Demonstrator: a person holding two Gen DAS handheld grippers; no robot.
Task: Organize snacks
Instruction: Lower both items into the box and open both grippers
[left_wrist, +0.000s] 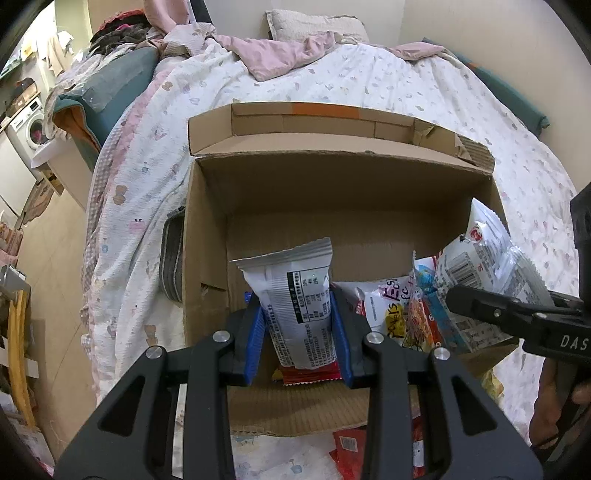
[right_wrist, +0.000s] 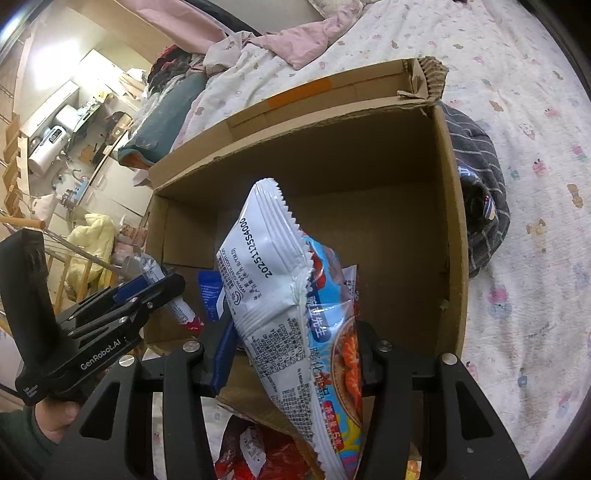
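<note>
While the bed fills most of the room under its white printed quilt, an open cardboard box sits on top of it, flaps folded outward, with a torn far corner. A pink blanket lies crumpled near the pillow at the head, and a dark plaid cloth is bunched against the box's right wall.

Inside the box, near its front right, a few snack bags already lean together.

Both tools hover over the front edge of the box. The left gripper is clamped on a white snack packet, which stands upright between its blue pads with the printed label facing the camera, just above a red packet on the box floor. The right gripper pinches a blue-and-white chip bag, tilted, its serrated top pointing into the box.

More red packets lie on the quilt in front of the box, below the grippers.
</note>
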